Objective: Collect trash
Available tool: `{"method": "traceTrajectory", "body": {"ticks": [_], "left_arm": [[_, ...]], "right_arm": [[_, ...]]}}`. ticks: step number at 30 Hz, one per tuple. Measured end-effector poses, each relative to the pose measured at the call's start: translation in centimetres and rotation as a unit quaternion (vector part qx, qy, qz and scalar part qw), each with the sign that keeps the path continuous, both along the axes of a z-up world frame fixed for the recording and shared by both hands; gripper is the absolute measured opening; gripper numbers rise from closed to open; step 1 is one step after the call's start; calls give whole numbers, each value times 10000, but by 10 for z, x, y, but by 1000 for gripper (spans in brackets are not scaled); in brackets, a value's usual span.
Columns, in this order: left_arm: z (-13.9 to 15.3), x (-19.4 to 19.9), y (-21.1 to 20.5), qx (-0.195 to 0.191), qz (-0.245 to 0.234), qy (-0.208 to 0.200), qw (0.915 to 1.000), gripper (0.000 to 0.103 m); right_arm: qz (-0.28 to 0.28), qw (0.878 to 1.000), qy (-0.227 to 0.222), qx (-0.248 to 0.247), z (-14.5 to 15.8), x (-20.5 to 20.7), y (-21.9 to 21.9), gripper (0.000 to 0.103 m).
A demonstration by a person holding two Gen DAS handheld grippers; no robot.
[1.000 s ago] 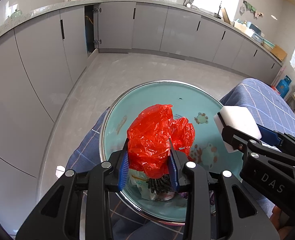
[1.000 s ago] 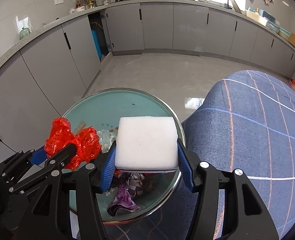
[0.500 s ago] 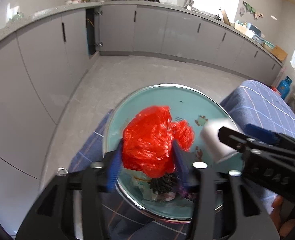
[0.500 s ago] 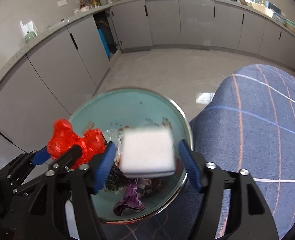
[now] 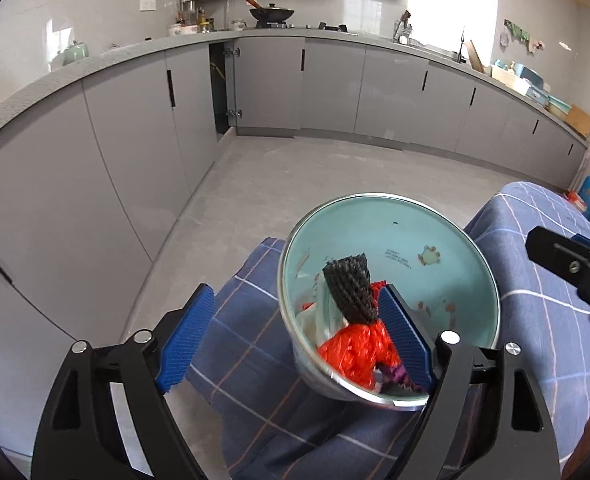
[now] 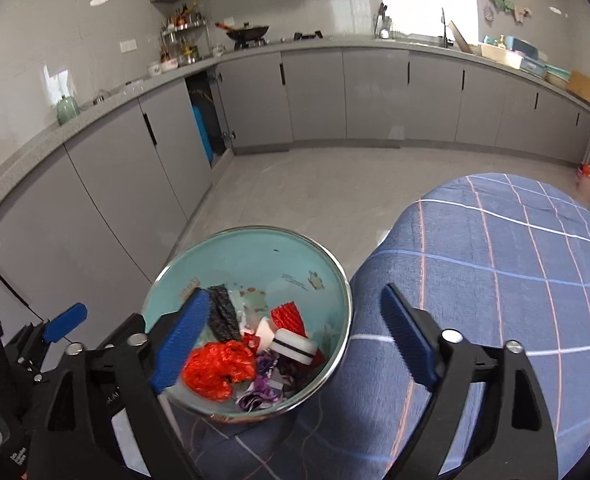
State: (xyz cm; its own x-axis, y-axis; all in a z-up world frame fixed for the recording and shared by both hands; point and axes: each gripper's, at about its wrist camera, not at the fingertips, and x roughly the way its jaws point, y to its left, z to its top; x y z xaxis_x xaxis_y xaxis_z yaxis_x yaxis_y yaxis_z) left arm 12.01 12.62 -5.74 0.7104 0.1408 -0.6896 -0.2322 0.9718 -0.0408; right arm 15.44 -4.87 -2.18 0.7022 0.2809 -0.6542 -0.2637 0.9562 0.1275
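Both hand-held grippers, left [image 5: 295, 336] and right [image 6: 295, 334], are spread wide and hold nothing. Between them a teal bowl [image 6: 255, 256] sits at the desk's edge on a blue checked cloth [image 6: 495, 260], holding the red plastic bag [image 6: 217, 368], white sponge [image 6: 295, 346], a black mesh piece [image 5: 351, 288] and what looks like purple wrapping [image 6: 261, 394].

The bowl [image 6: 337, 280] stands at the edge of the blue checked tablecloth [image 6: 495, 264], and its near half is packed: a red bag [image 6: 217, 368], a black mesh piece [image 6: 223, 312], a white sponge [image 6: 295, 345] and purple scraps [image 6: 261, 392] lie touching one another. The far inner wall of the bowl is bare, with room above the heap. The cloth to the right lies open. The left gripper [image 5: 295, 340] straddles the bowl's near rim, one finger inside. The right gripper [image 6: 293, 336] hangs spread wide over it.
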Motion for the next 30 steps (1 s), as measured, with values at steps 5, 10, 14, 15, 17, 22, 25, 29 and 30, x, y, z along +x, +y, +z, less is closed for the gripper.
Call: {"method": "traceTrajectory", "body": {"ticks": [5, 10, 14, 15, 17, 22, 25, 29, 30], "left_arm": [[6, -32, -4, 298, 52, -190, 9994, 97], [20, -56, -6, 304, 62, -374, 9988, 97], [42, -66, -19, 293, -60, -643, 9975, 97], [46, -70, -23, 339, -93, -729, 9967, 97], [54, -77, -35, 307, -205, -867, 9955, 97], [69, -93, -59, 126, -498, -990, 9938, 97], [81, -102, -73, 315, -667, -1091, 9913, 97], [99, -115, -83, 523, -745, -1338, 9868, 98], [101, -117, -82, 521, -743, -1401, 9860, 98]], "right_arm": [[-110, 9999, -45, -32, 7, -22, -3, 90], [-191, 9983, -485, -278, 19, -56, -2, 94], [-398, 9945, -837, -482, 33, -89, -9, 96], [-468, 9936, -903, -493, 36, -93, -13, 97], [-679, 9904, -1090, -508, 45, -110, -26, 98], [-1005, 9844, -1366, -476, 64, -139, -52, 98], [-1148, 9824, -1437, -317, 74, -150, -63, 98], [-1147, 9842, -1347, -96, 81, -153, -68, 98], [-1159, 9843, -1333, -55, 82, -155, -70, 99]]}}
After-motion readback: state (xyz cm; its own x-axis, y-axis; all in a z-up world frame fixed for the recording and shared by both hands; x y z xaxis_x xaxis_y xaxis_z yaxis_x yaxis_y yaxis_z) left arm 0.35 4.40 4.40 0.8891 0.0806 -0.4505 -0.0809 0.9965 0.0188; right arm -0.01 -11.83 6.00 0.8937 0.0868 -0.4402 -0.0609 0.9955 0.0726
